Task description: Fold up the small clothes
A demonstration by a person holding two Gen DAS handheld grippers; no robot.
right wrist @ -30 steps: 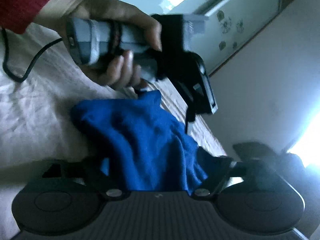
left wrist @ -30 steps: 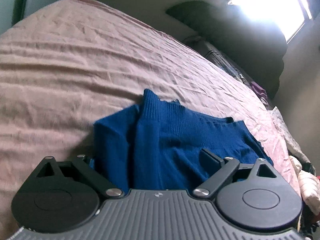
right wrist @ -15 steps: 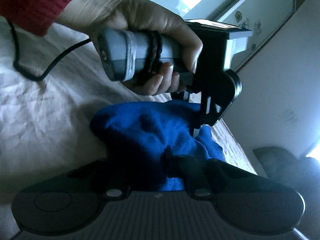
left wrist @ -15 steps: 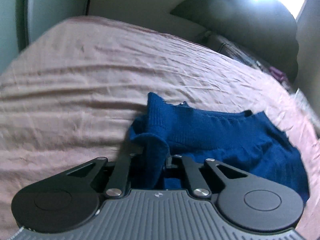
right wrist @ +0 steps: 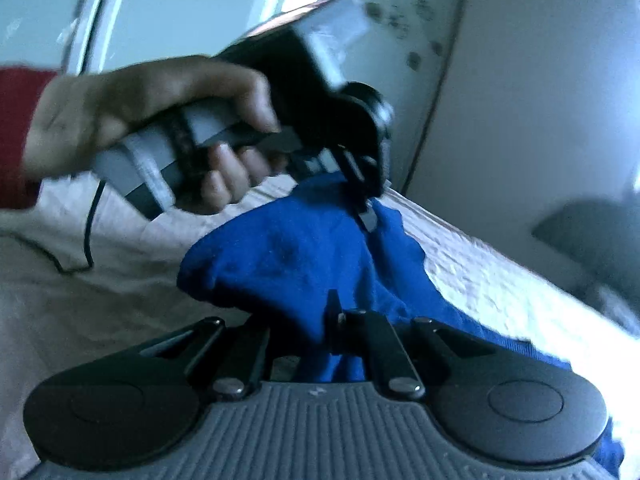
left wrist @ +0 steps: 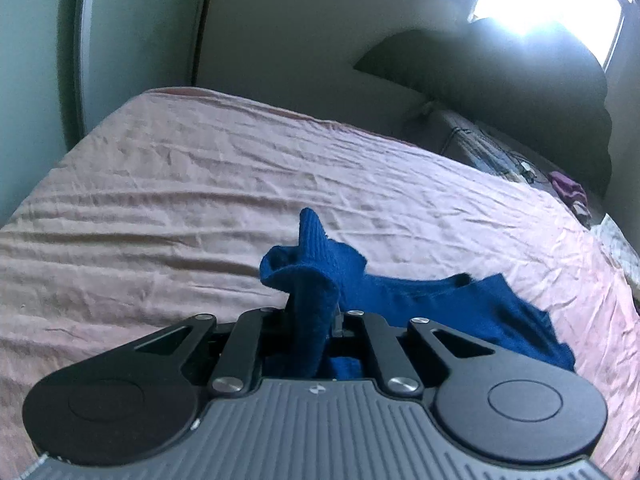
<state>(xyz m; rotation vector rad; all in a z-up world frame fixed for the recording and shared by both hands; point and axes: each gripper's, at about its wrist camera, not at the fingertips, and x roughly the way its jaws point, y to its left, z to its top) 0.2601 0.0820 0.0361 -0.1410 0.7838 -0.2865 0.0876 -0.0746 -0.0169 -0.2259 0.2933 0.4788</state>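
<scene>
A small blue knit sweater (left wrist: 440, 300) lies on a pink bedsheet (left wrist: 200, 208), one end lifted off it. My left gripper (left wrist: 316, 320) is shut on a bunched fold of that sweater, with a ribbed cuff sticking up past the jaws. In the right wrist view my right gripper (right wrist: 320, 328) is shut on another part of the blue sweater (right wrist: 288, 256). Across from it a person's hand (right wrist: 152, 120) in a red sleeve holds the left gripper (right wrist: 366, 210), whose tips pinch the sweater's far edge. The cloth hangs stretched between both grippers.
The wrinkled bed runs to a far edge by a pale wall (left wrist: 280, 40). A dark pillow (left wrist: 500, 80) sits under a bright window at the back right. Small clothes (left wrist: 568, 192) lie at the bed's right edge. A black cable (right wrist: 88, 248) trails over the sheet.
Both grippers went from open around the flat sweater to shut on it. Both then rose and pulled away, lifting the pinched cloth off the sheet. The right view rolled.
</scene>
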